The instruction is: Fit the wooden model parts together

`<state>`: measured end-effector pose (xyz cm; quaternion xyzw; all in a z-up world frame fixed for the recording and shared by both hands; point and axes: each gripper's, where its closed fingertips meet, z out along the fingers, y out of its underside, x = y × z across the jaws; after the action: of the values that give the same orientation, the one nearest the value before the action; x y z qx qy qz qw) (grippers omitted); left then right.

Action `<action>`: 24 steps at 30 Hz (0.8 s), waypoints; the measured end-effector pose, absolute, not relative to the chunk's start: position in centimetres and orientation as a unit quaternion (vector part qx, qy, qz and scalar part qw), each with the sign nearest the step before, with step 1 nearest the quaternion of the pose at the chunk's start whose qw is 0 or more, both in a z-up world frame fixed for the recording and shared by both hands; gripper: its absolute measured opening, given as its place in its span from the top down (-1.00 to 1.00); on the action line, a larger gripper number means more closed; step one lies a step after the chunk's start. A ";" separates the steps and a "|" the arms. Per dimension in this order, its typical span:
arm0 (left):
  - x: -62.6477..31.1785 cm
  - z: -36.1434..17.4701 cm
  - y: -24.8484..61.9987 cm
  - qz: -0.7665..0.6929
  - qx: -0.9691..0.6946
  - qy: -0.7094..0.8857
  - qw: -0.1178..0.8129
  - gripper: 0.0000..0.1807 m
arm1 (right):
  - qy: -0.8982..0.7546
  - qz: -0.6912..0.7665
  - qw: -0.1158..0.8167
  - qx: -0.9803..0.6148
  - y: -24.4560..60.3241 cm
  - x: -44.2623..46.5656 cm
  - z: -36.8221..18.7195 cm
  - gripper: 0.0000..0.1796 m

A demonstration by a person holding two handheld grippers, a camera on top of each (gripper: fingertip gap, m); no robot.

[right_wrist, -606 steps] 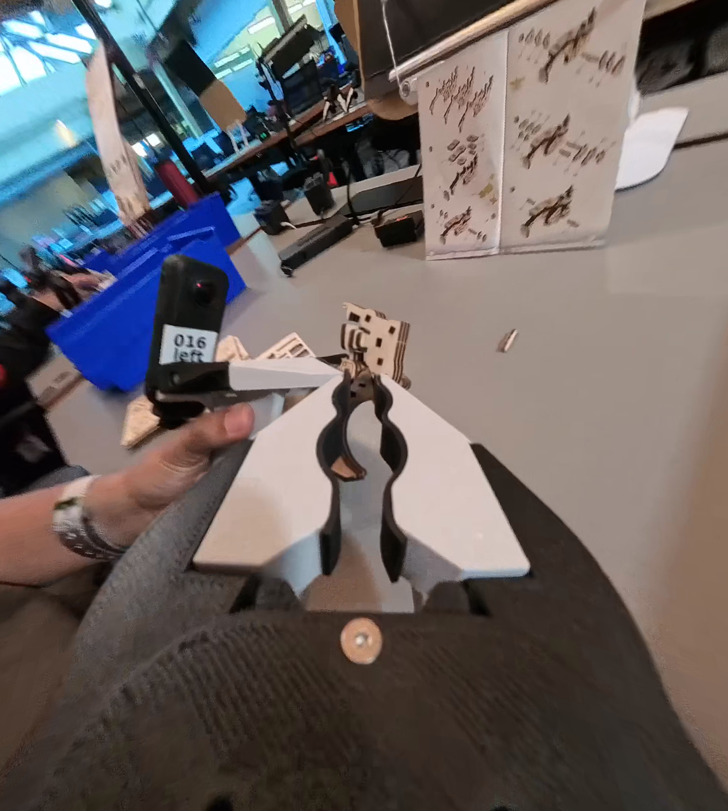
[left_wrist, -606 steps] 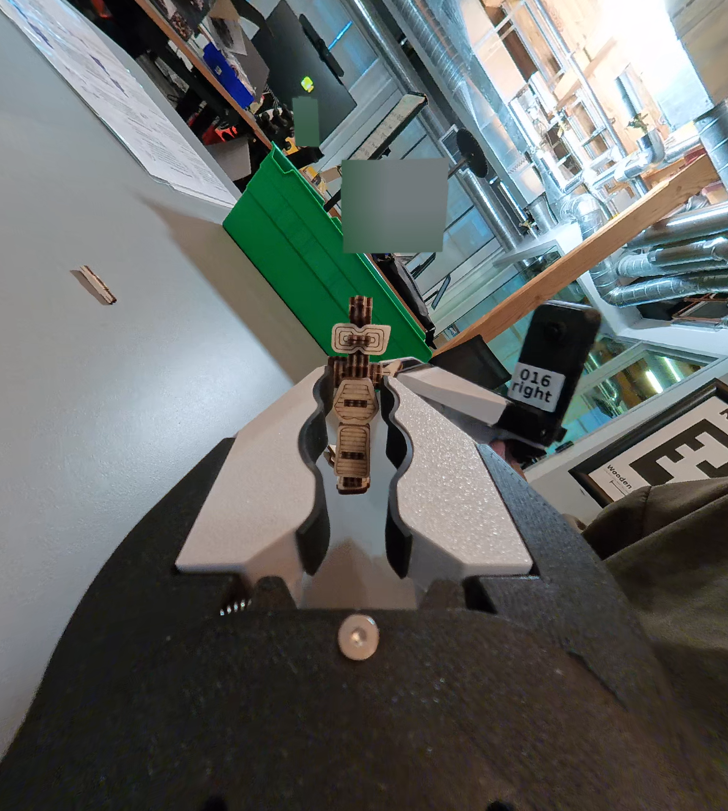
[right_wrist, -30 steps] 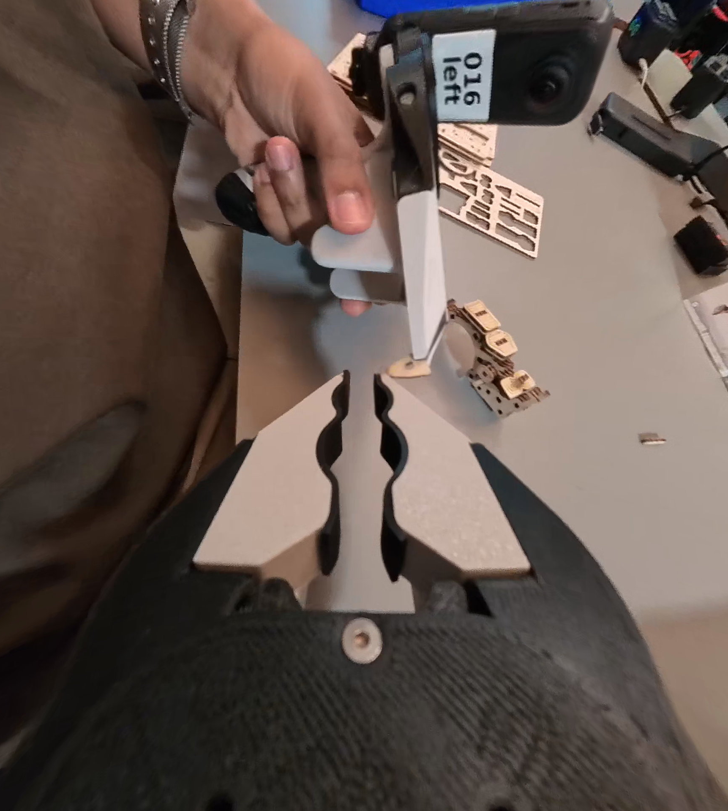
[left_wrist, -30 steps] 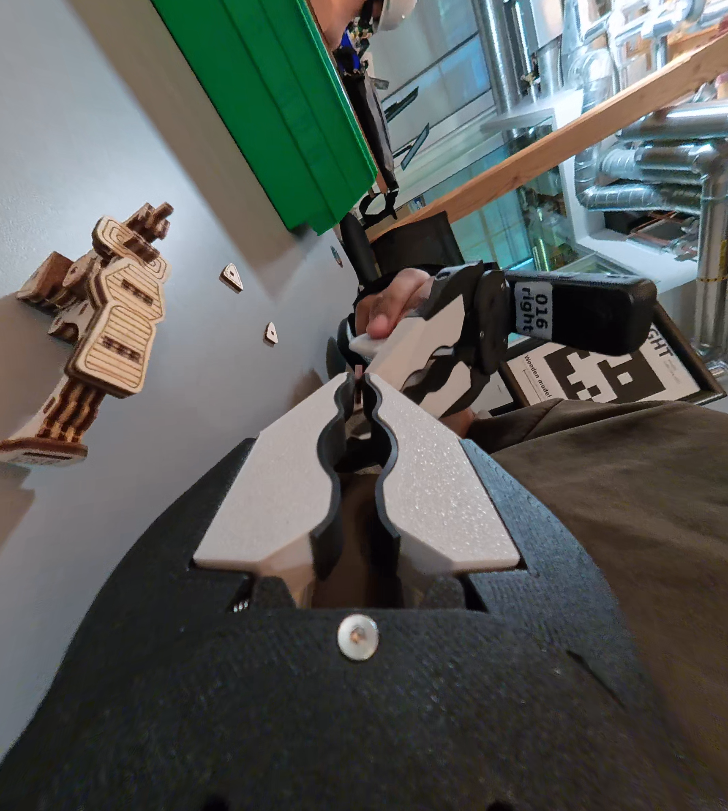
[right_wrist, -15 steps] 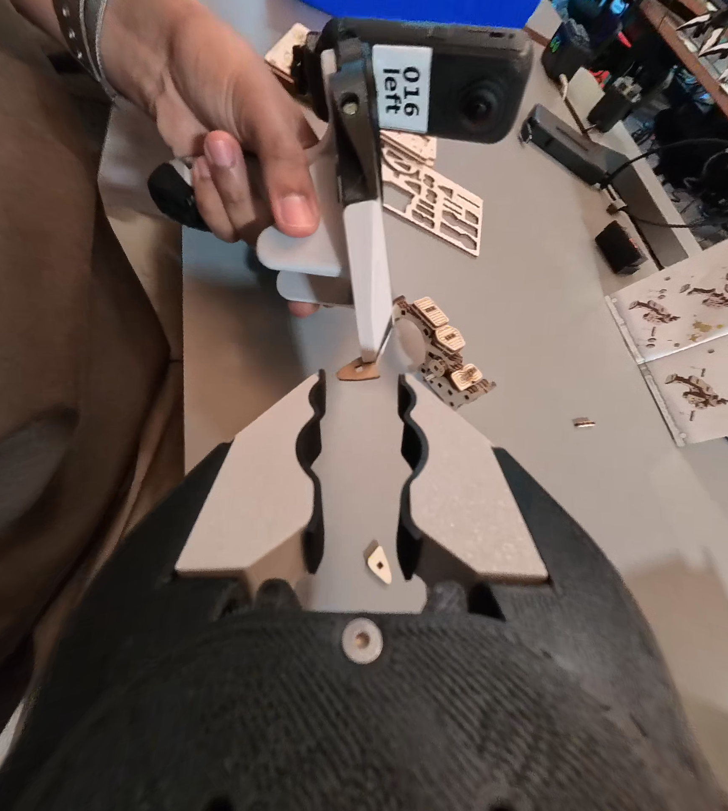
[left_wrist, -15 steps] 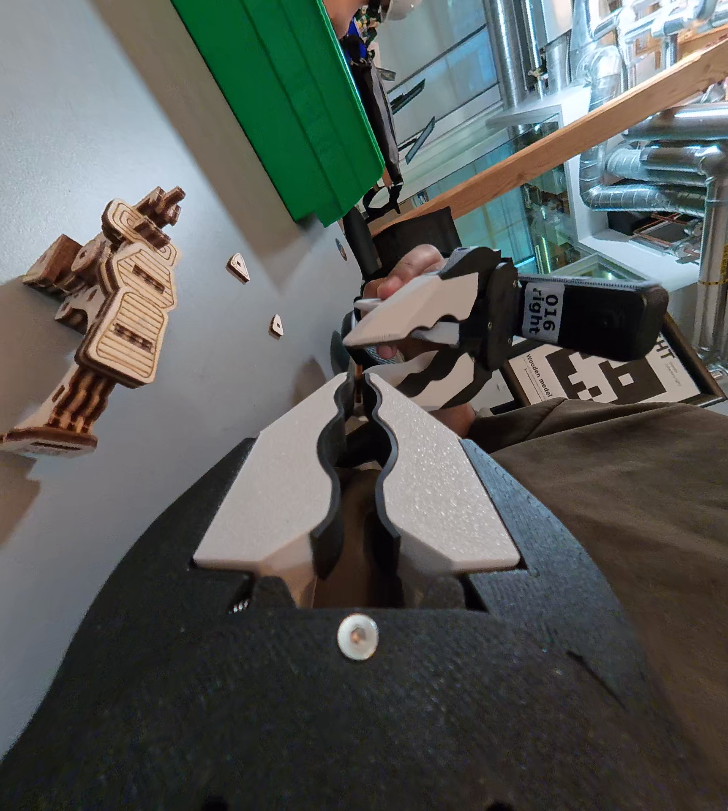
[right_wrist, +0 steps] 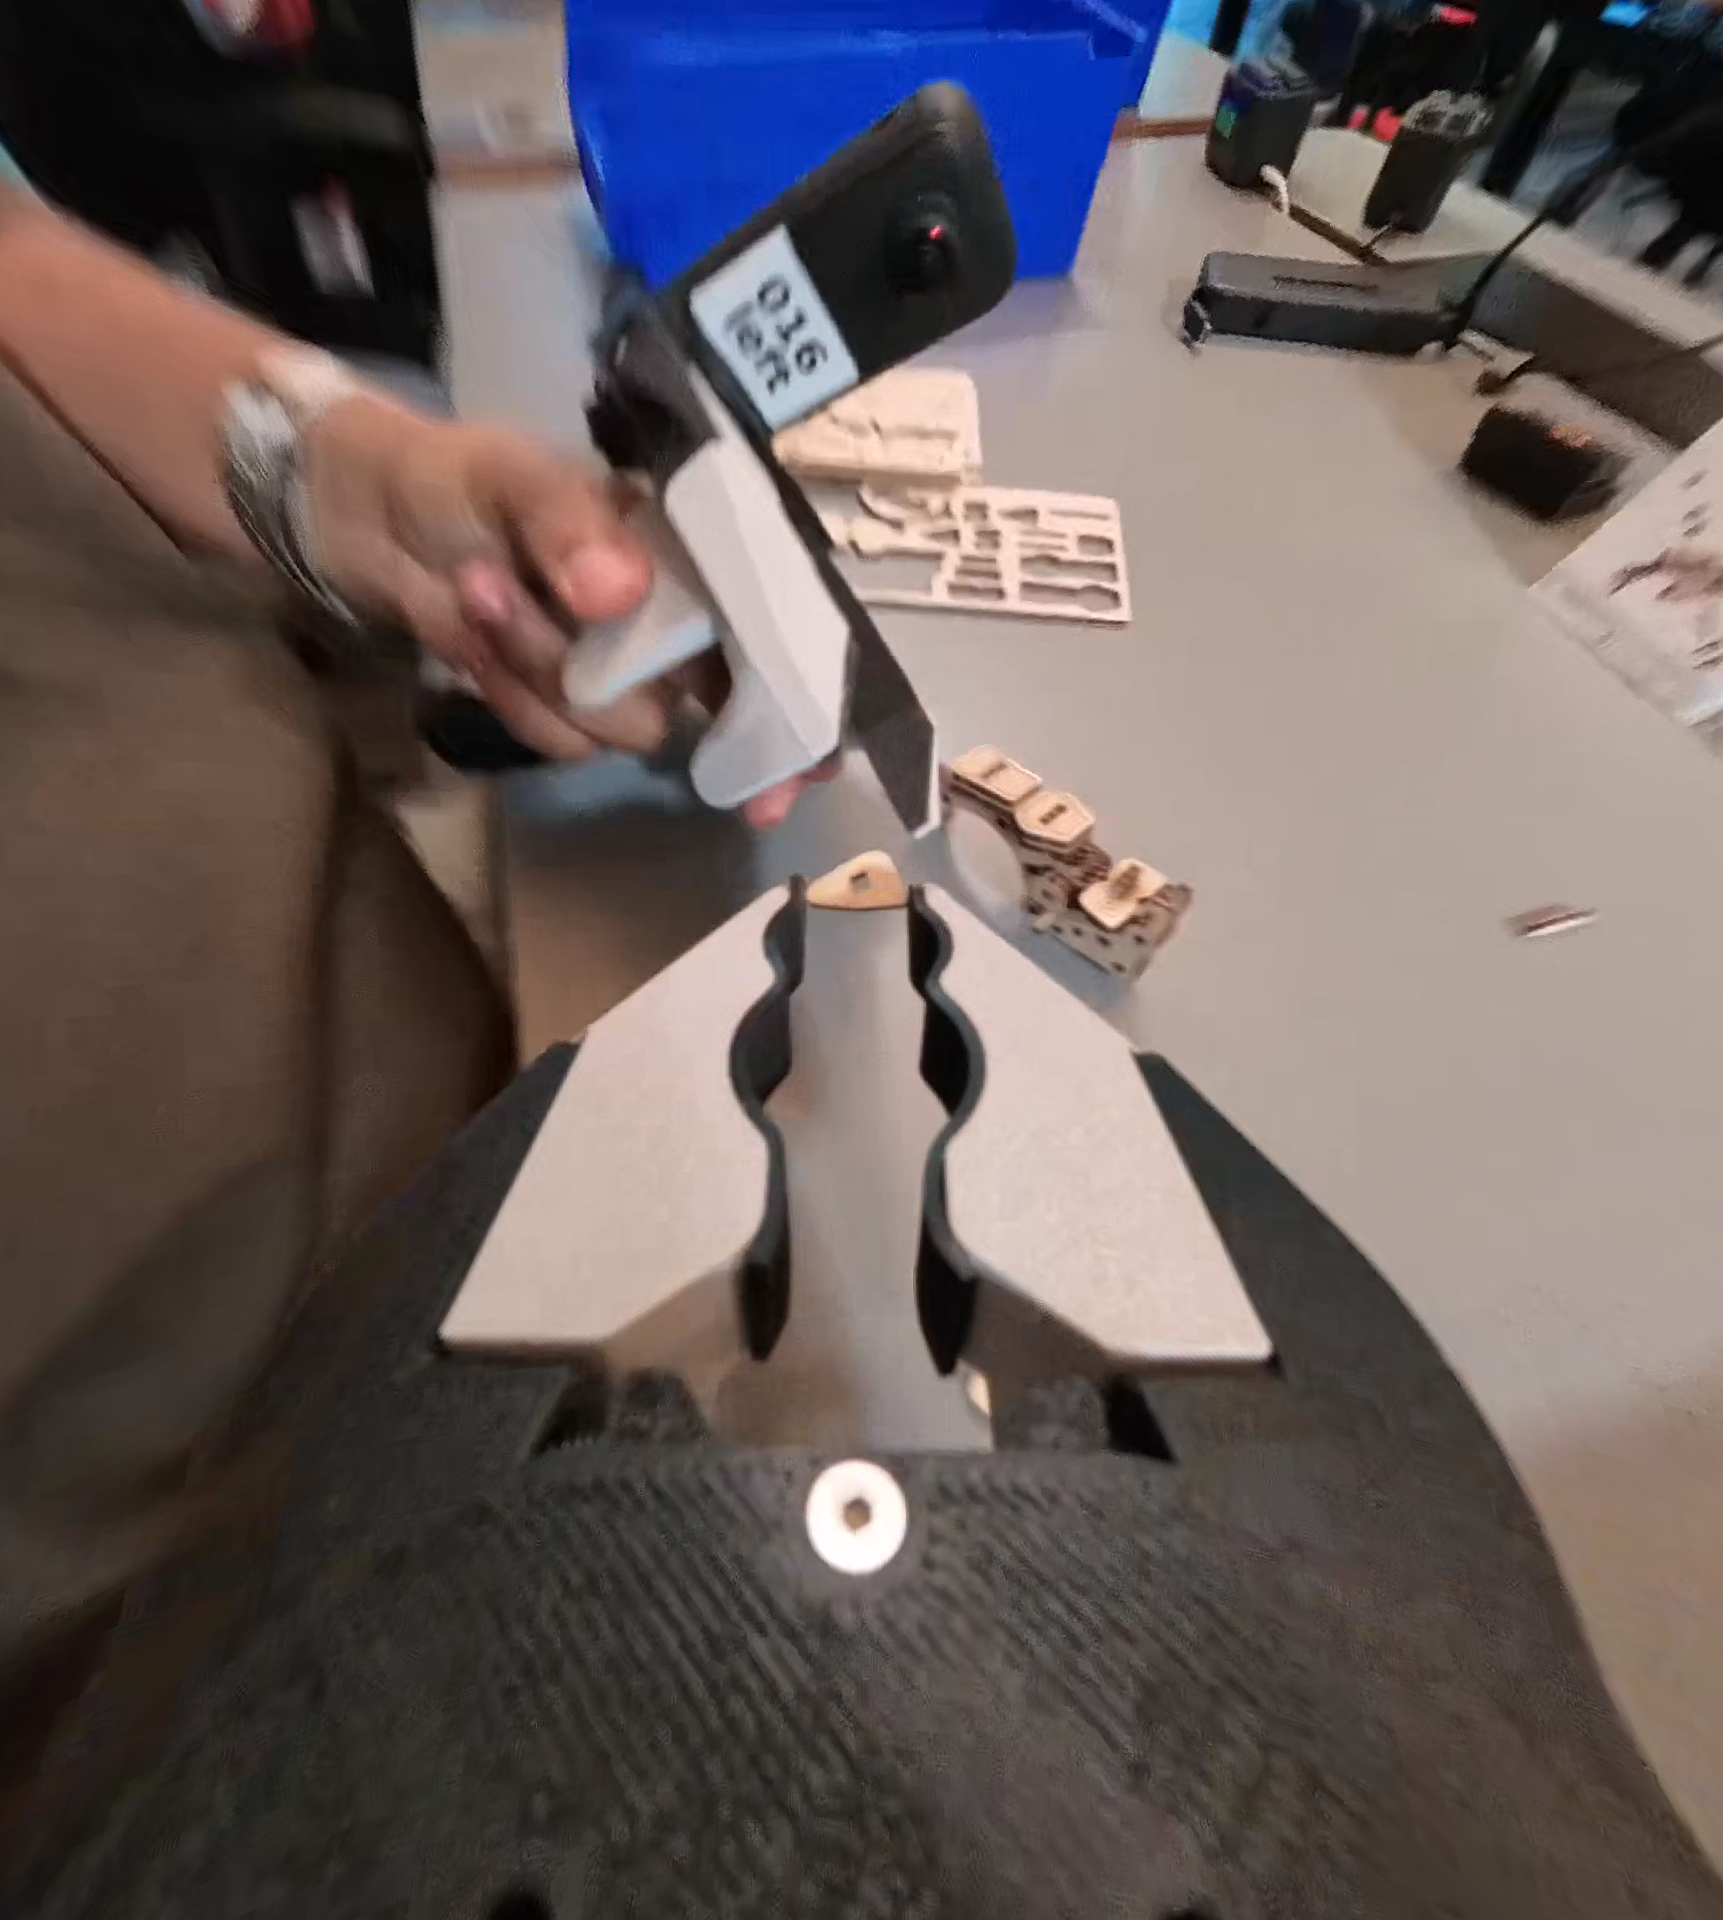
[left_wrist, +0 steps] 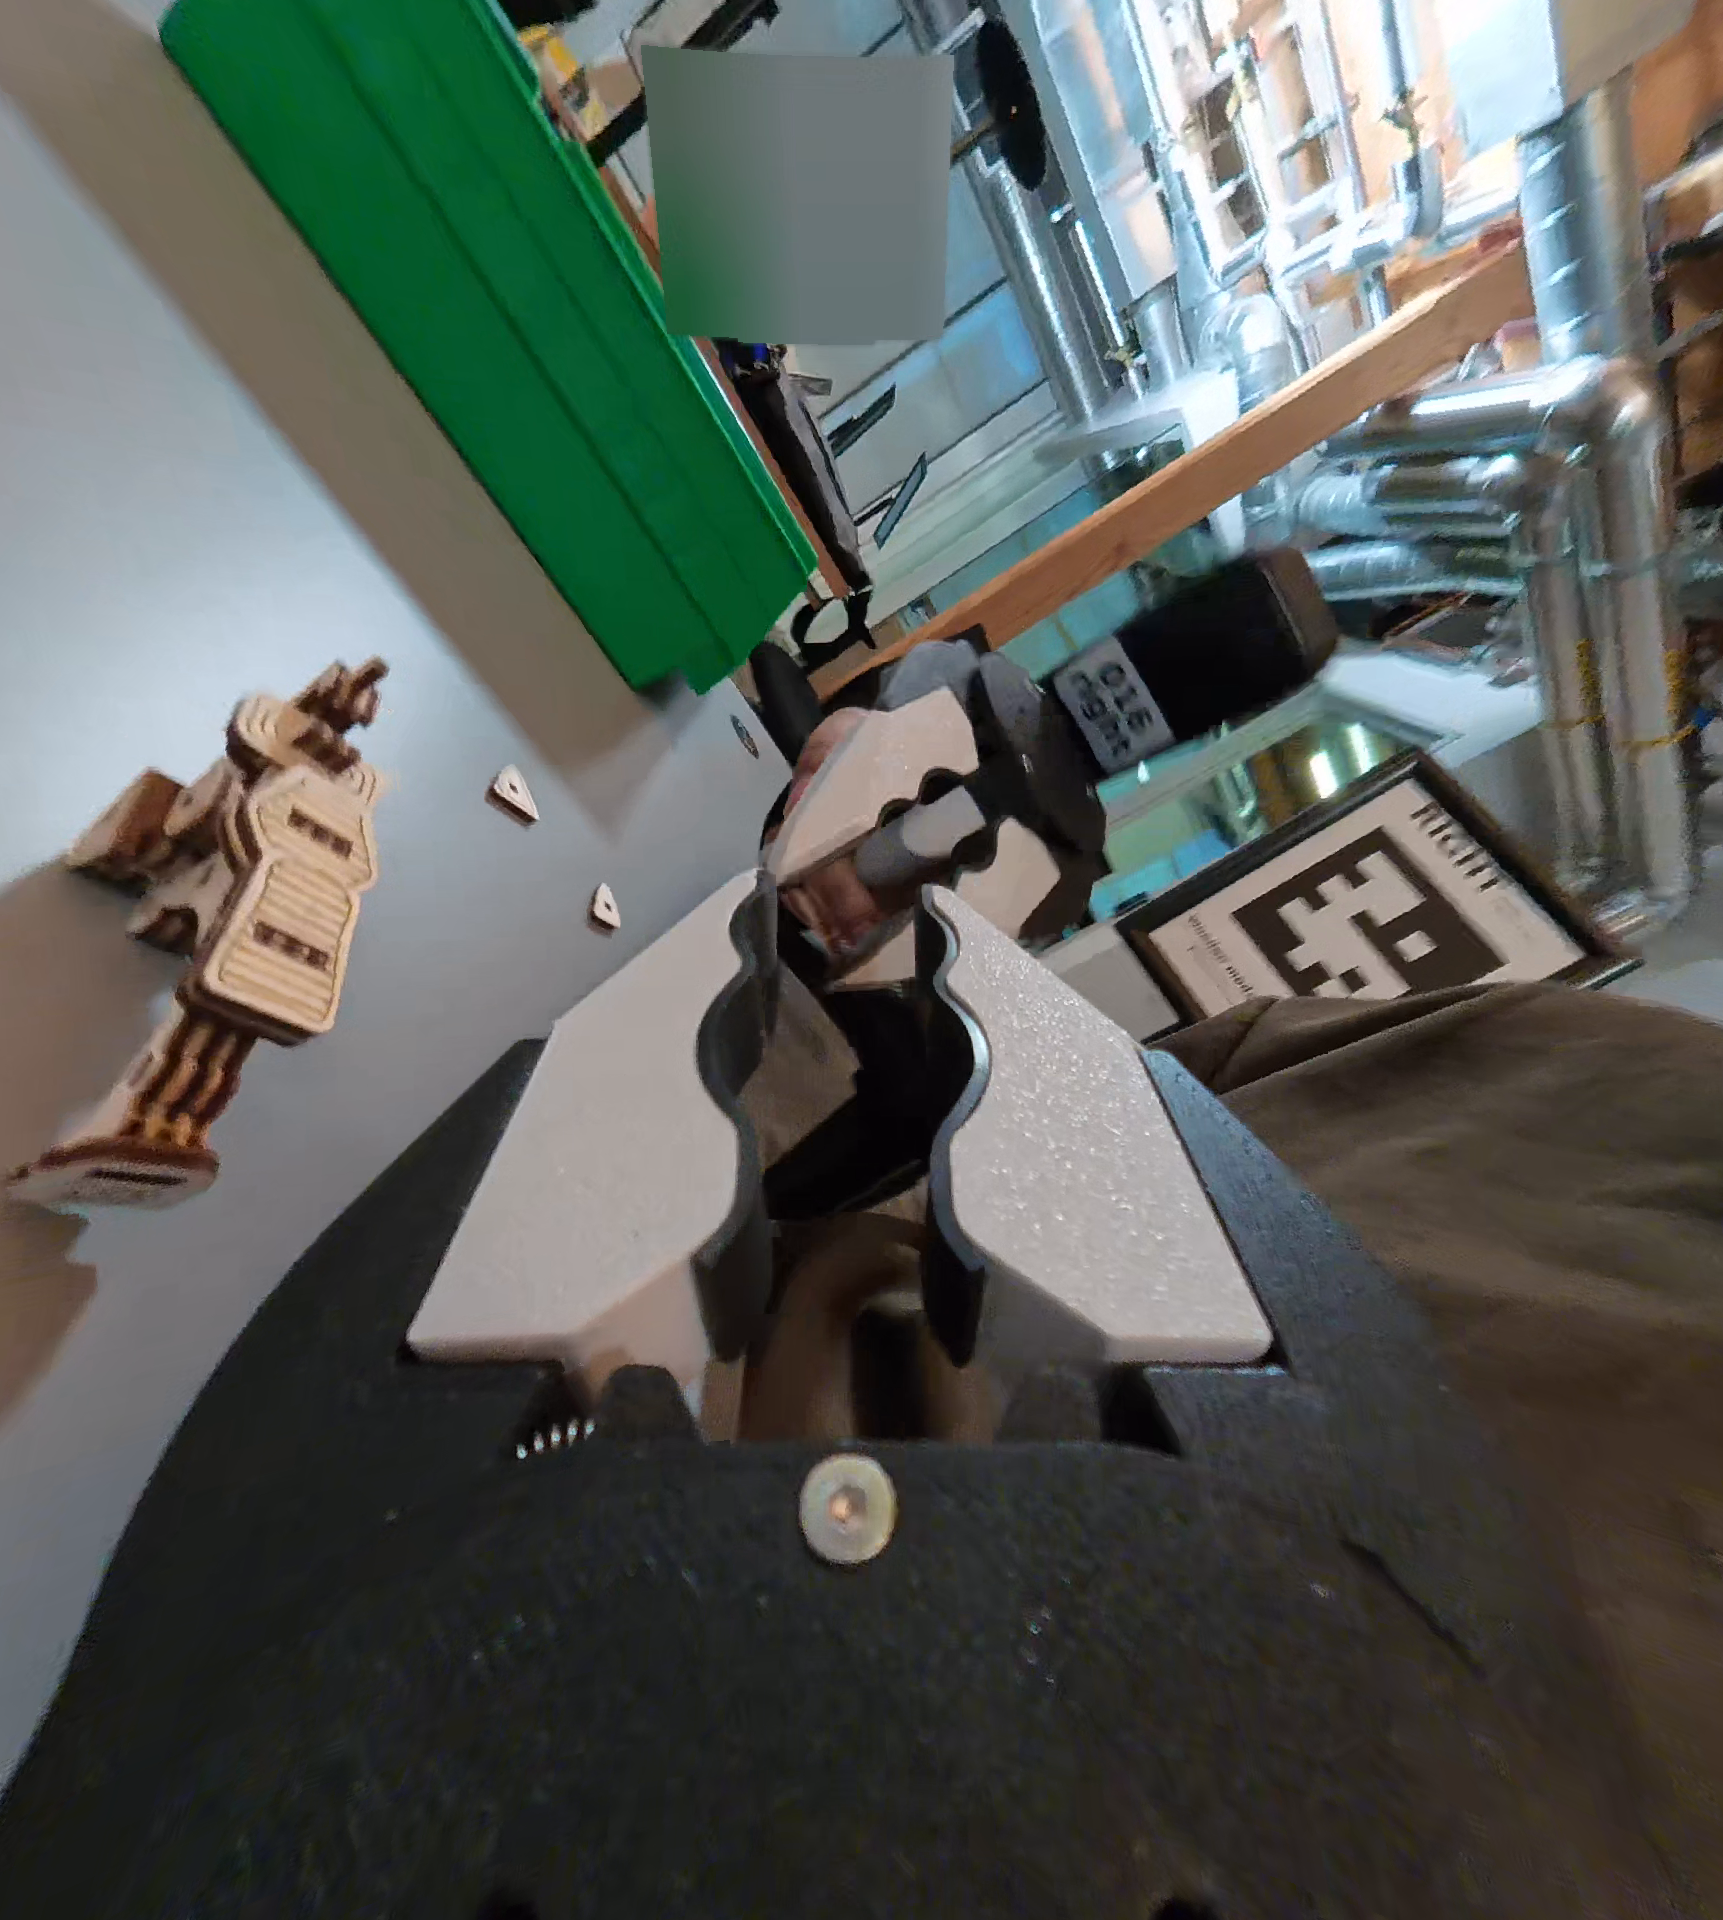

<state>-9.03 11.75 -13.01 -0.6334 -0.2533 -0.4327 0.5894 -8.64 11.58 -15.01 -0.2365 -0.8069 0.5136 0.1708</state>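
Here the right gripper (right_wrist: 855,902) has its two fingers a little apart, and a small wooden triangle piece (right_wrist: 858,884) sits right at the tips; whether they pinch it is hard to tell. The left gripper (left_wrist: 844,914) has its fingers apart too, with nothing between them. A hand (right_wrist: 514,613) with a wrist watch holds the left gripper tilted, tip down, close above the triangle piece. Just beside them the half-built wooden model (right_wrist: 1065,862) rests on the grey table (right_wrist: 1408,831). Another small triangle (left_wrist: 512,794) lies near the model. Farther back lie flat wooden part sheets (right_wrist: 1002,561), a blue bin (right_wrist: 836,62) and a green bin (left_wrist: 483,291).
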 end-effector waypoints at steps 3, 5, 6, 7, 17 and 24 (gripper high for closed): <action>-9.3 -13.1 11.5 -0.355 -0.679 -0.204 0.609 0.79 | -0.734 0.614 0.041 -0.288 11.3 -8.3 -13.1 0.80; -9.3 -13.4 11.4 -0.303 -0.710 -0.176 0.611 0.82 | -0.697 0.649 -0.014 -0.306 11.6 -8.4 -12.2 0.80; -9.3 -13.4 11.4 -0.285 -0.718 -0.166 0.613 0.82 | -0.686 0.659 -0.027 -0.308 11.7 -8.3 -12.0 0.80; -9.2 -13.3 11.4 -0.277 -0.720 -0.159 0.616 0.83 | -0.680 0.665 -0.031 -0.309 11.9 -8.3 -11.9 0.80; -8.4 -12.7 11.8 -0.314 -0.695 -0.163 0.626 0.86 | -0.692 0.655 -0.007 -0.305 11.4 -8.4 -12.3 0.80; -9.2 -12.2 11.7 -0.344 -0.659 -0.197 0.639 0.88 | -0.701 0.640 0.062 -0.308 11.1 -9.2 -12.2 0.80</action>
<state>-9.24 11.75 -12.16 -0.6590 -0.1965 -0.3439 0.6394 -9.17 11.10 -12.23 -0.3076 -0.7012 0.6402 0.0616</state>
